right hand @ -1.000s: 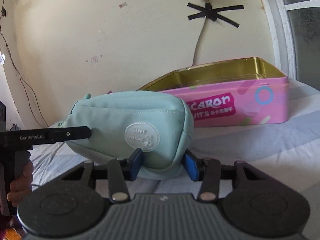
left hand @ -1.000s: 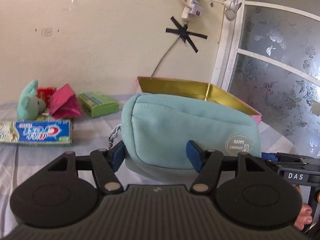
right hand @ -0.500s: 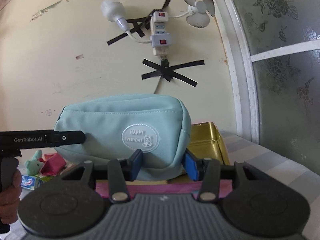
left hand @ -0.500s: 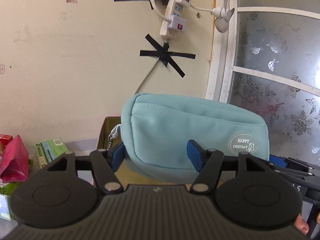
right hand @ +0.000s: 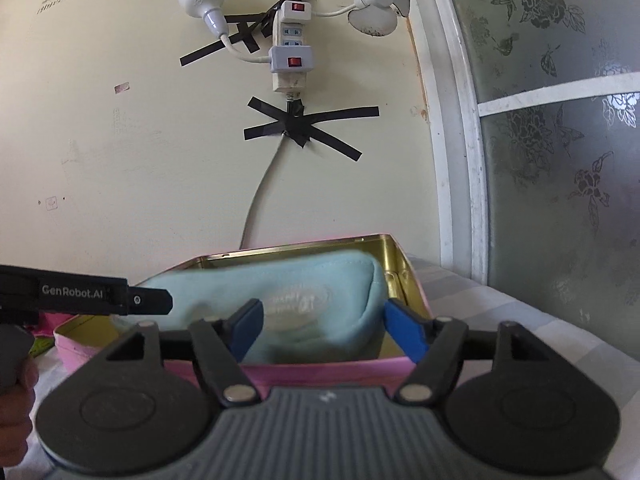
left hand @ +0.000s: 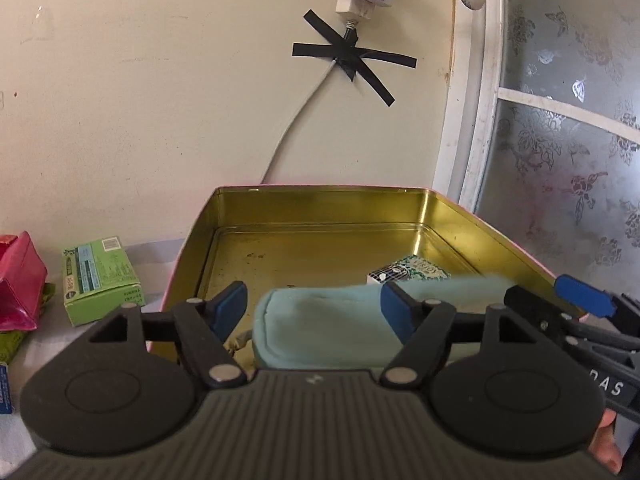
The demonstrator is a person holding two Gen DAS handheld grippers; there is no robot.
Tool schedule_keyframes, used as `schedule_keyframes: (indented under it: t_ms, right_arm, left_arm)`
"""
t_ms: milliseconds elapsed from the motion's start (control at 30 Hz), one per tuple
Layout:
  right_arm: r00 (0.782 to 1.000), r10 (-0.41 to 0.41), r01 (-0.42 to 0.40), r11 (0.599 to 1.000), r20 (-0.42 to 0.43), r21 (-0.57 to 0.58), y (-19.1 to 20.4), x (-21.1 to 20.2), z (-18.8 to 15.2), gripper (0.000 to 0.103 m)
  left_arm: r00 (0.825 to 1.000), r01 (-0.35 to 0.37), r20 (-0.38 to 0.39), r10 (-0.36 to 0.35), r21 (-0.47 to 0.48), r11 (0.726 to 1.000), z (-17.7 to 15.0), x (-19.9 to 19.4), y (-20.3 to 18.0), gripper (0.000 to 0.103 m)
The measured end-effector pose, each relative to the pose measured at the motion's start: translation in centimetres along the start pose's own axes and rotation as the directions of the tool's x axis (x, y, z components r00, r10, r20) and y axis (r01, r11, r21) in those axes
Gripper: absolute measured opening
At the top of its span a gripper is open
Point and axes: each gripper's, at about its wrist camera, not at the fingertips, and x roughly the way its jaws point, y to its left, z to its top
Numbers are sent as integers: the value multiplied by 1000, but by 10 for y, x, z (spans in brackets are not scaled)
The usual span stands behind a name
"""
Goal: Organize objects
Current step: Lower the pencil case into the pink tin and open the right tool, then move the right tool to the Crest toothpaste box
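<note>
The light-blue pouch lies blurred in the pink tin with a gold inside; it also shows in the right wrist view inside the tin. My left gripper is open, its blue pads standing apart on either side of the pouch's left end. My right gripper is open too, its pads wide of the pouch's right end. A small patterned box lies in the tin beyond the pouch. The right gripper's tip shows at the right of the left wrist view.
A green box and a pink packet lie left of the tin on the cloth. The wall with a taped power strip stands right behind the tin. A frosted window is at the right.
Both grippers carried the pouch up and over the tin, then opened. The pouch has dropped out of both grips into the tin.
</note>
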Motion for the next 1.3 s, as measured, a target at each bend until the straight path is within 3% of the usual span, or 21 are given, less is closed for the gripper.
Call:
schedule_keyframes:
  t_ms: [167,633,767,900,1067,1300]
  right_arm:
    - [999,-25,26,1000,21,-14,4,-2,-1,76]
    - [1000,-16,15,1000,17,24,11,-22,-6,75]
    - [1000,26,-27,999,12,21,30,-42,-16,75]
    - [995,91,-92,994,-30,-57,63,-48,-23,75]
    - [968,209,-219,974,-136,-58,99,-40,-28,74]
    - [904,304,-326,945,-302,-24,140,-20,-42,72]
  left_arm:
    - [996,-83,-28,84,34,996,2,-5,-8,76]
    - [987,-157,-40,158,31,987,-5,-51,8,76]
    - [983,-178,-49,178,12,984,-12,-61,21,77]
    - [976,-213,-53,213,3,977,-23,-72,37,81]
    - [958,-274,-95,272,-10,962,-40,-79,66,81]
    - [920,-368,-157,360,-25,929,-60,-90,118,81]
